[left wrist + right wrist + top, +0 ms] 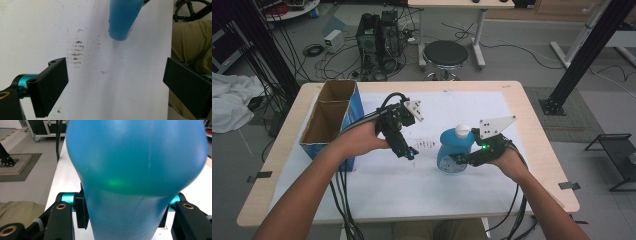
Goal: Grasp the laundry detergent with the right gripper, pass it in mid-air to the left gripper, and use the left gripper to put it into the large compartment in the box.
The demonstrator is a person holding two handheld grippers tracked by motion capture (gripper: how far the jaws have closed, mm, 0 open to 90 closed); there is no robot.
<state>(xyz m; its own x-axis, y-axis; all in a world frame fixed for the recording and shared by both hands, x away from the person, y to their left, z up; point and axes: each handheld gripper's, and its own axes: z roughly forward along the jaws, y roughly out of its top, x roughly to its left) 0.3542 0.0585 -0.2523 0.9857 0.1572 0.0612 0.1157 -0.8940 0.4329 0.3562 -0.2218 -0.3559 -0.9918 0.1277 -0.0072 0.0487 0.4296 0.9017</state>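
- Blue bottle (455, 150): clamped at its narrow lower body by the right gripper (460, 159), jaws closed on both sides; white cap (462, 129) uppermost.
- Right gripper view: smooth, glossy, bulbous bottle wall directly ahead of the pads.
- Left gripper (117, 82): jaws spread wide, holding nothing; bottle ahead of them, brown smudges (77, 51) on white table sheet (30, 37).
- High view: cardboard box (332, 117) beyond the left gripper; black stool (445, 54) on grey floor.

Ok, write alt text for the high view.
A person's right gripper clamps a blue bottle with a white cap above a white-covered table. The left gripper is held open beside it, near an open cardboard box at the table's left edge.
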